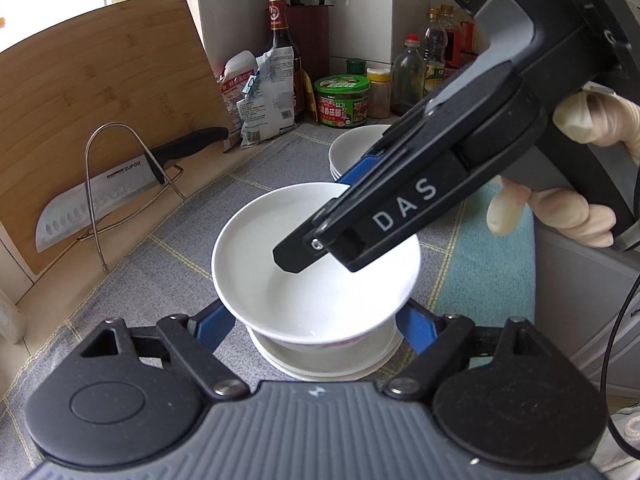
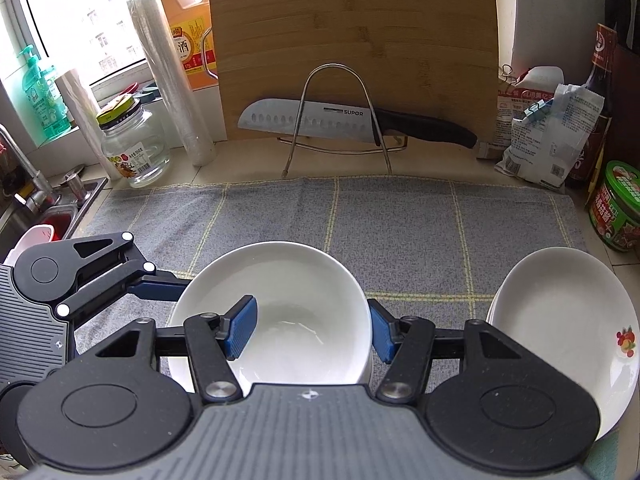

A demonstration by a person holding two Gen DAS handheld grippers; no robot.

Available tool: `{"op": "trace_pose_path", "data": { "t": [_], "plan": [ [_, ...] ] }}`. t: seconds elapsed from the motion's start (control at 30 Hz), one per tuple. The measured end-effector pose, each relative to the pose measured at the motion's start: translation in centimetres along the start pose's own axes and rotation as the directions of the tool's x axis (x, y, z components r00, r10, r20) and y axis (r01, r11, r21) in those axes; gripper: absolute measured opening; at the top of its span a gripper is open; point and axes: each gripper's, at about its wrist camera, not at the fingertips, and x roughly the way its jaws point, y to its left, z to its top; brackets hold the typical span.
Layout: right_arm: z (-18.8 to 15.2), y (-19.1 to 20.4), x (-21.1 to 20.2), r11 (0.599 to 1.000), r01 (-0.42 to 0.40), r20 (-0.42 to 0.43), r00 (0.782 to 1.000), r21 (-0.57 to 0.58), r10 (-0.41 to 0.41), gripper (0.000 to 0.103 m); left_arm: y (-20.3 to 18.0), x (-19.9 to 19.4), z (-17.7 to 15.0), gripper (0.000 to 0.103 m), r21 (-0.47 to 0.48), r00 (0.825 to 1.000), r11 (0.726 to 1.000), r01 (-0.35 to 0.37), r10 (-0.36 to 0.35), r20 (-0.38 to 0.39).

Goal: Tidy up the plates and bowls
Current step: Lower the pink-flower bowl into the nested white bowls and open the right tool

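Note:
A white bowl (image 1: 256, 256) (image 2: 288, 280) hangs tilted over a stack of white dishes (image 1: 324, 364) on the grey checked cloth (image 2: 400, 232); I cannot tell whether it touches the stack. My left gripper (image 1: 316, 330) clasps the bowl's lower body, its blue fingers (image 1: 214, 330) running under the rim on both sides. One of those fingers (image 2: 160, 285) shows against the bowl's left edge in the right wrist view. My right gripper (image 2: 310, 330) (image 1: 316, 260) is shut on the bowl's wall, one pad (image 2: 240, 328) inside and the other outside.
A second stack of white plates (image 2: 560, 320) (image 1: 356, 144) sits to the right. At the back a knife (image 2: 320, 118) lies on a wire rack against a wooden board (image 2: 352, 40). Jars, bags and bottles line the wall. A sink (image 2: 48, 216) lies left. A gloved hand (image 1: 580, 216) holds the right gripper.

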Motion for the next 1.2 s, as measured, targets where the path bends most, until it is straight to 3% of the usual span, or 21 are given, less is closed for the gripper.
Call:
{"op": "trace_pose_path", "data": {
  "t": [0.3,1.2],
  "plan": [
    [-0.3,-0.2,0.6,1.0,-0.001,-0.02,1.0,0.0,0.001,0.064,0.0,0.9,-0.6,0.086,0.004,0.999,1.0,0.018,-0.018,-0.038],
    [-0.6,-0.5,0.9,1.0,0.0,-0.023,1.0,0.012,0.0,0.068,0.6,0.8,-0.9,0.089,0.011,0.999,0.999,0.037,-0.036,-0.038]
  ]
}}
